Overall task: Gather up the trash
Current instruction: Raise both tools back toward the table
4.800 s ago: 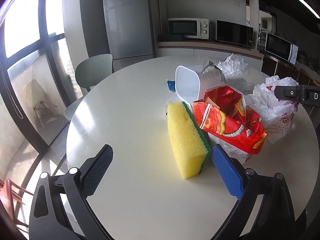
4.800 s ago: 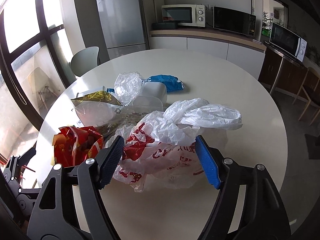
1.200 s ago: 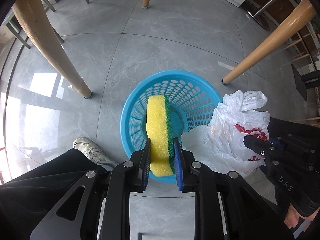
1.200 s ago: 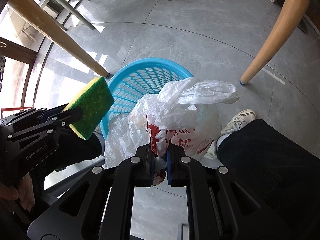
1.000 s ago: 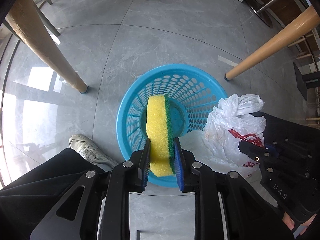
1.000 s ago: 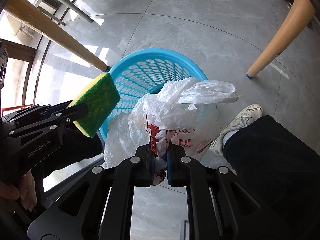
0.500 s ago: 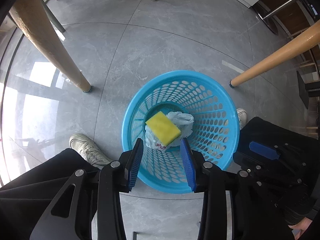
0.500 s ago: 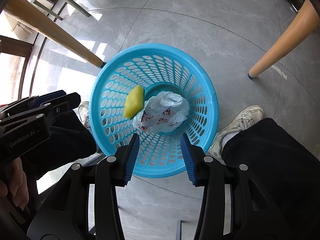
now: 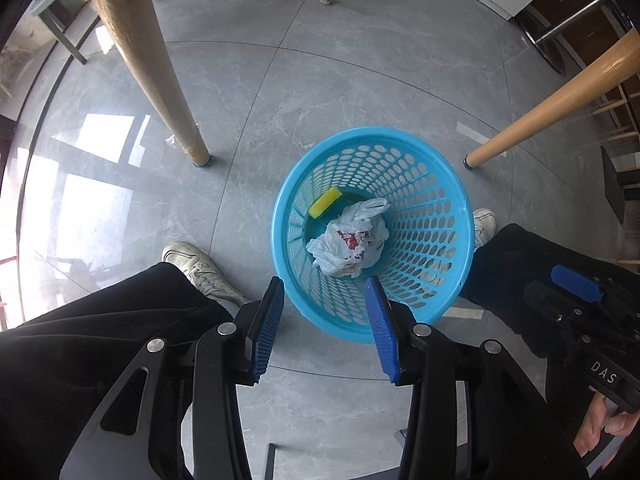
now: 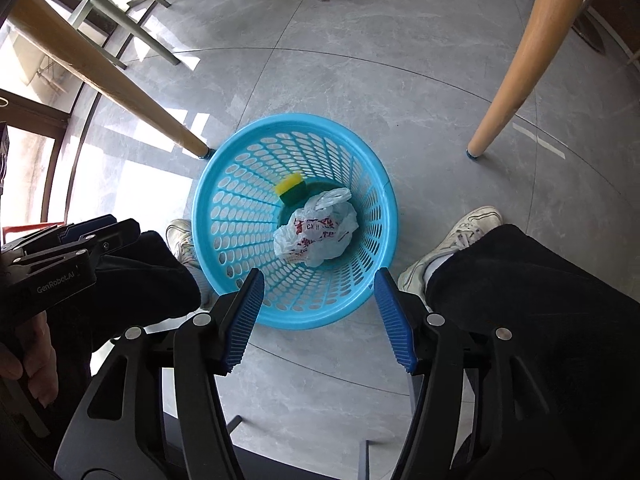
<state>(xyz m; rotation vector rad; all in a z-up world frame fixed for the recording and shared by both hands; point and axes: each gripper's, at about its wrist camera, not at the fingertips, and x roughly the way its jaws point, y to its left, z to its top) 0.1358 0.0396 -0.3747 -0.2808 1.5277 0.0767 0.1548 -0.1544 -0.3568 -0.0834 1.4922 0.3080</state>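
A blue perforated basket [image 9: 434, 184] [image 10: 224, 216] stands on the grey tile floor. At its bottom lie a yellow and green sponge [image 9: 325, 203] [image 10: 291, 189] and a crumpled white plastic bag with red print [image 9: 349, 242] [image 10: 318, 232]. Both grippers point straight down above the basket. My left gripper [image 9: 325, 322] has its jaws opening and nothing is between them. My right gripper [image 10: 320, 314] is likewise opening and empty; it also shows at the right edge of the left wrist view [image 9: 576, 286].
Wooden table legs [image 9: 148, 60] [image 9: 560, 96] [image 10: 516, 60] rise around the basket. A person's dark trouser legs and white shoes [image 9: 192, 260] [image 10: 460, 236] stand on either side of it. Chair legs [image 10: 132, 28] show at the upper left.
Both grippers let go: the sponge and the plastic bag dropped into the basket. Both pairs of jaws have widened, and both hands have risen, so the basket looks smaller.
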